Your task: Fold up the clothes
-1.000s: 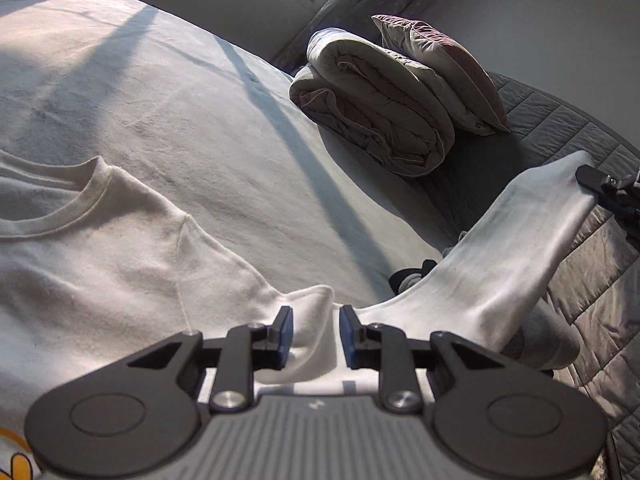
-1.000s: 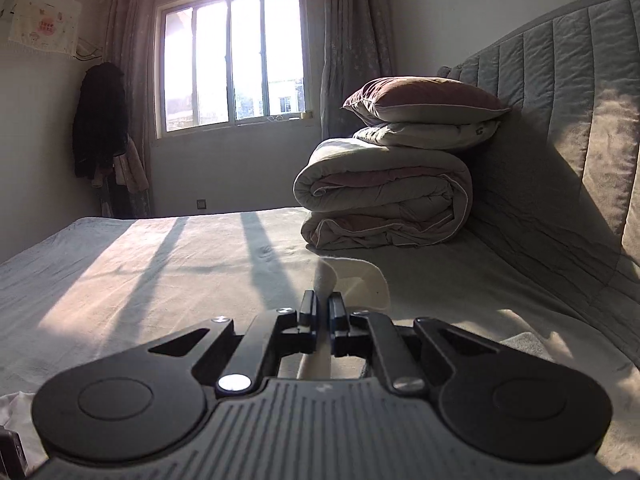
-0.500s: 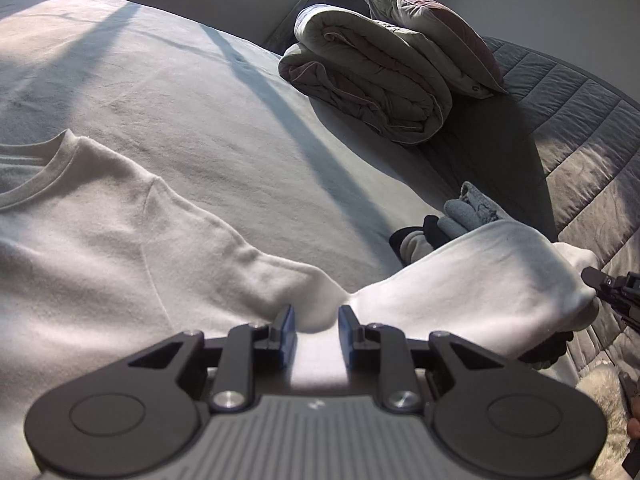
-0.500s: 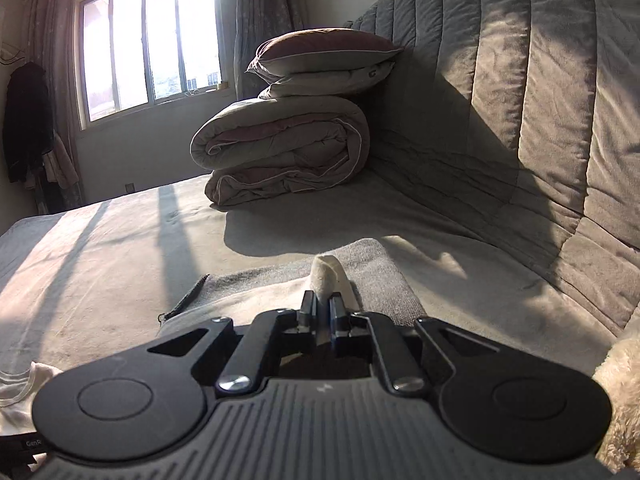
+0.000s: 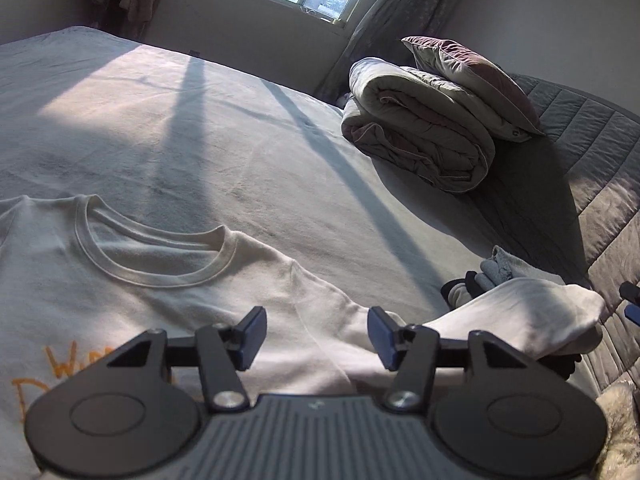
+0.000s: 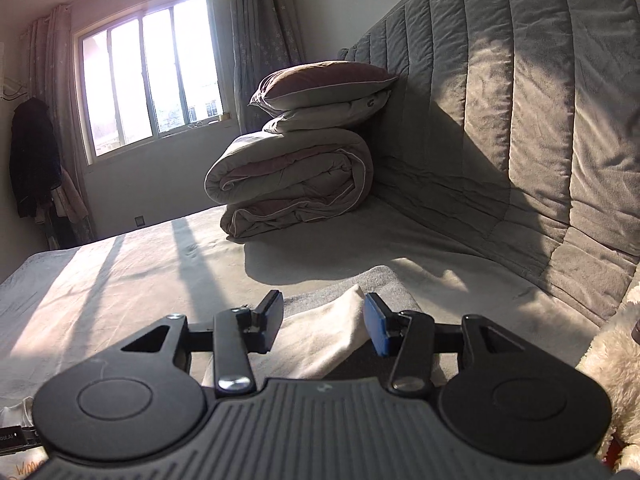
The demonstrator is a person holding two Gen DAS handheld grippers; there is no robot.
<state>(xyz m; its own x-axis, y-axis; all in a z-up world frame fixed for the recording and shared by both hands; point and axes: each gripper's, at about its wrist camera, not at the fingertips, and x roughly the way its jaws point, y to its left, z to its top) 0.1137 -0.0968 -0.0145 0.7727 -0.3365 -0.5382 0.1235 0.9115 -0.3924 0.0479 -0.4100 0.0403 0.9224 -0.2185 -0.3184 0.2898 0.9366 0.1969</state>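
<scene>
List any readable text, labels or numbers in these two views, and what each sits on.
"W" over "D": orange lettering on the white shirt; the rest is hidden behind the left hand-held gripper.
Orange scrawl, right wrist view, bottom left: too small to read.
White print on a black tag, left edge: too blurred to read.
Nothing else legible.

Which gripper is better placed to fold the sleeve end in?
Right, probably. The right gripper opens right over the sleeve's cuff; the left gripper, also opening, sits near the shoulder of the white sweatshirt.
</scene>
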